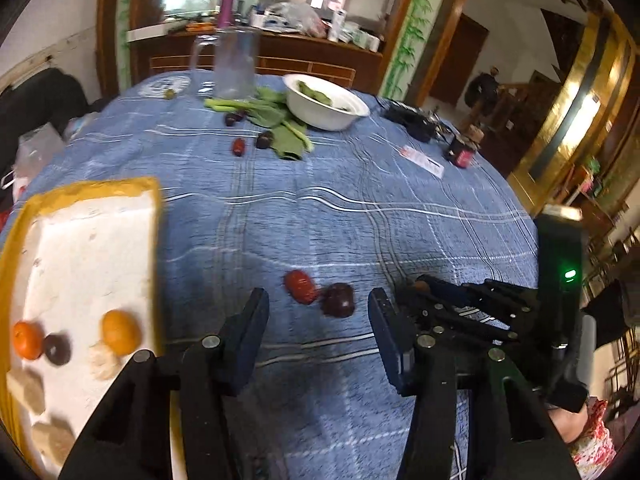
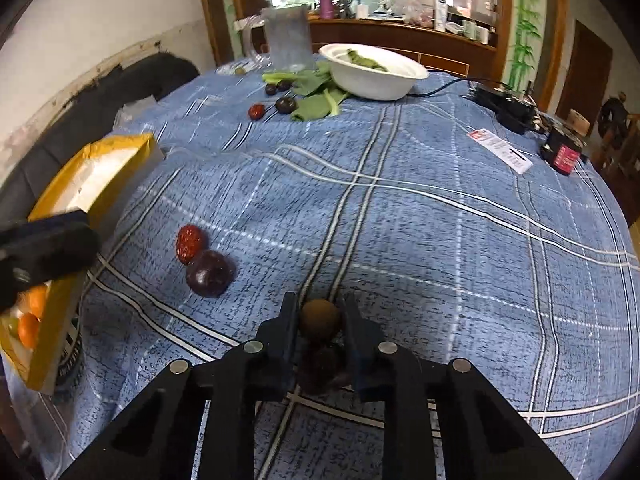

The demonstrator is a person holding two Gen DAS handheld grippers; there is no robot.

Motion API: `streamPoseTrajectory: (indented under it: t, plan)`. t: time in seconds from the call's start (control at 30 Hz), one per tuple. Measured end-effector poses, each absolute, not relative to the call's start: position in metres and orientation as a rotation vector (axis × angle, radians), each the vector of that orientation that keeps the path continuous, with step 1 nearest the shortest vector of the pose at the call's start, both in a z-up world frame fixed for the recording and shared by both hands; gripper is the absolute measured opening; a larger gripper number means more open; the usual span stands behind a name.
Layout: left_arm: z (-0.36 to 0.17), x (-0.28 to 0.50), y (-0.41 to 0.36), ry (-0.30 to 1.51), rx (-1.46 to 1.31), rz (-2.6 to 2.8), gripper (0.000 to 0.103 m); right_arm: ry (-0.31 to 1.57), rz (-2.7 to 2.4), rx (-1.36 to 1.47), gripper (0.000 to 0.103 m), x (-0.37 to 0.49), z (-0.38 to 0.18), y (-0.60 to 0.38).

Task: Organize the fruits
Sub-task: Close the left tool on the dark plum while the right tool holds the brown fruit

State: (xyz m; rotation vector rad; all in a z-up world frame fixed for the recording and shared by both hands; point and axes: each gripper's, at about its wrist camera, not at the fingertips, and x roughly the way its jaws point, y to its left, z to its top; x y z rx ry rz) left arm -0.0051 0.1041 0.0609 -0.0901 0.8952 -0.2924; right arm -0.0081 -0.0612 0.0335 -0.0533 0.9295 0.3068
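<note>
Right tool (image 2: 320, 322) clamped on small brown fruit (image 2: 320, 320) — left tool (image 1: 318, 312) half-wide, empty.
Brown fruit looks light, round, firm; pinch across its middle, gently — may roll. Red date (image 1: 299, 286) and dark plum (image 1: 338, 300) lie touching on the table (image 1: 360, 208), just ahead of left tool, right of the foam tray (image 1: 92, 240).

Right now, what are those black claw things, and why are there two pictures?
They are grabbers, one in each of a person's hands. Each has a camera looking along its two fingers, so you get two pictures of one table.

The left grabber is open, with nothing in it. In front of it lie a red date and a plum on the blue cloth.

The right grabber has shut on a small brown fruit.

The yellow-edged tray already holds oranges. Farther back stand a white bowl and a jug.
</note>
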Motion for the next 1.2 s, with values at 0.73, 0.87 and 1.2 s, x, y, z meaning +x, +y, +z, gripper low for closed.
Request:
streamPoseTrajectory:
  t: [0.73,0.87,1.2]
  plan:
    - [0.013,0.002,0.035,0.897,0.379,-0.321,0.045,0.955,0.275,0.209,0.022,0.003,0.038,-0.116]
    - [0.013,-0.002,0.029,0.848,0.437,-0.264,0.021,0.959,0.254,0.195,0.022,0.004,0.036,-0.115]
    - [0.042,-0.025,0.052,0.798,0.256,-0.264,0.021,0.901,0.215,0.11,0.022,-0.001,0.044,-0.107]
